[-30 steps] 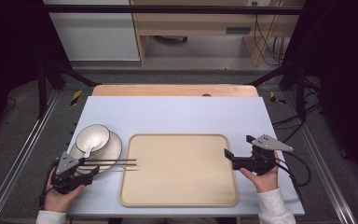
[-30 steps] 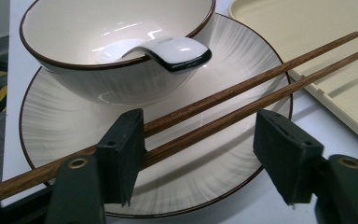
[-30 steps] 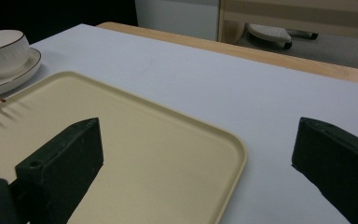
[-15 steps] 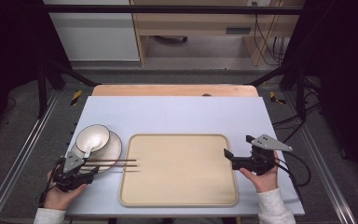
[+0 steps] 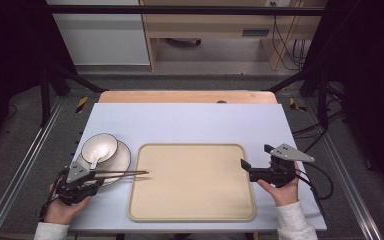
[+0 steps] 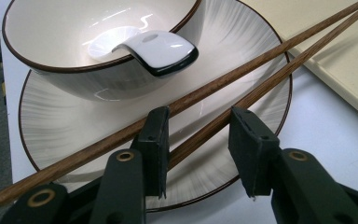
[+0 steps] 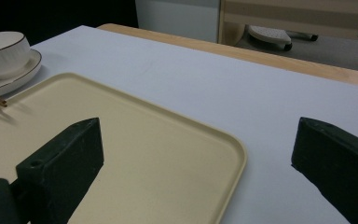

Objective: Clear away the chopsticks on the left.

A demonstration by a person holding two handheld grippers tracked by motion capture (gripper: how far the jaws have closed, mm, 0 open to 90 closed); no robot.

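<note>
At the lower left of the high view, the left gripper [image 5: 99, 176] sits in the person's left hand [image 5: 62, 209] at the near rim of the plate [image 5: 121, 161], and its jaws have just been closing. Seen from the left gripper view, the two wooden chopsticks [image 6: 242, 63] lie across the plate: one runs between the jaws, the other passes just outside the left jaw, and a gap remains beside the right pad, so the jaws stand narrowed but not yet pressing. Across the frame at the lower right, the right gripper [image 5: 243, 167] is held in the right hand [image 5: 280, 190] with its jaws spread wide and nothing between them, over the right edge of the beige tray [image 5: 195, 200]. Chopstick tips reach over the tray's left edge. Farther up, a white bowl [image 5: 100, 146] stands on the plate with a white spoon [image 6: 156, 49] resting in it. Beyond lies the pale blue table [image 5: 190, 120].
</note>
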